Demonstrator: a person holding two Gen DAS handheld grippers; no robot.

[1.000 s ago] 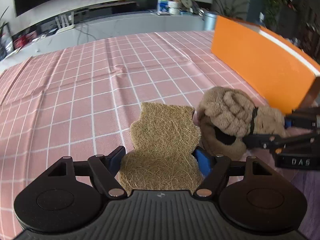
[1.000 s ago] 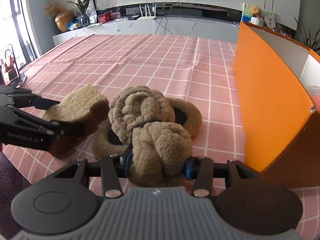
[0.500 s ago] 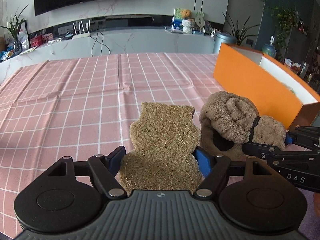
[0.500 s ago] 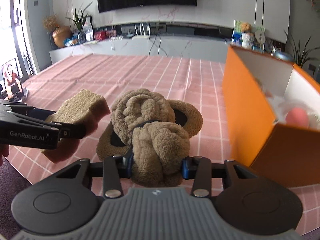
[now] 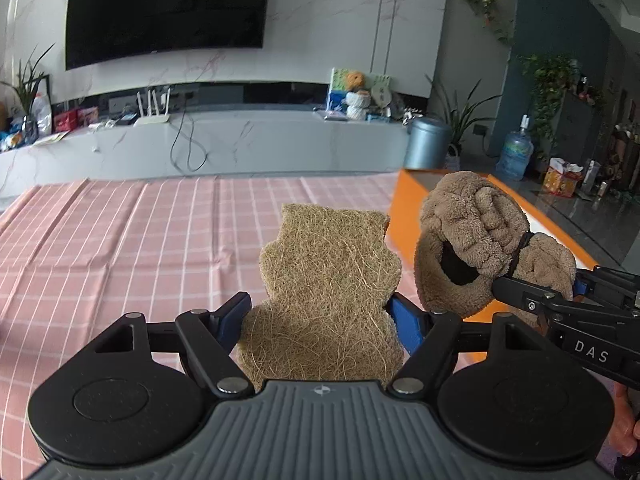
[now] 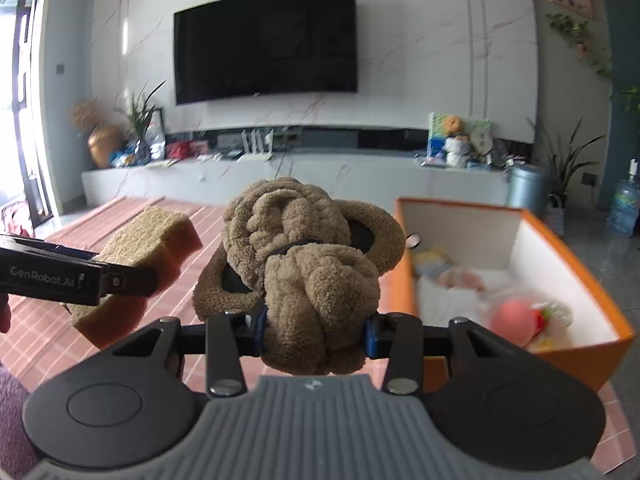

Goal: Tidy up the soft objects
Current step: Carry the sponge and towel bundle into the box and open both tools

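My left gripper (image 5: 322,318) is shut on a tan fibrous sponge (image 5: 326,276) and holds it up above the pink checked tablecloth (image 5: 120,240). In the right wrist view the same sponge (image 6: 148,248) shows at the left with its orange underside. My right gripper (image 6: 316,330) is shut on a brown fluffy slipper bundle (image 6: 308,256), tied with a dark band and lifted clear of the table. That bundle (image 5: 476,240) hangs to the right of the sponge in the left wrist view. An open orange box (image 6: 560,248) stands to the right of both.
The box holds several soft items, among them a pink ball (image 6: 514,318) and white padding (image 6: 444,300). Beyond the table runs a grey TV bench (image 5: 240,140) under a wall screen. A grey bin (image 5: 428,142) and plants stand at the back right.
Both grippers have risen with their loads, lifting sponge and slipper bundle off the cloth. The views have tilted up, so the wall and the box's inside now show.
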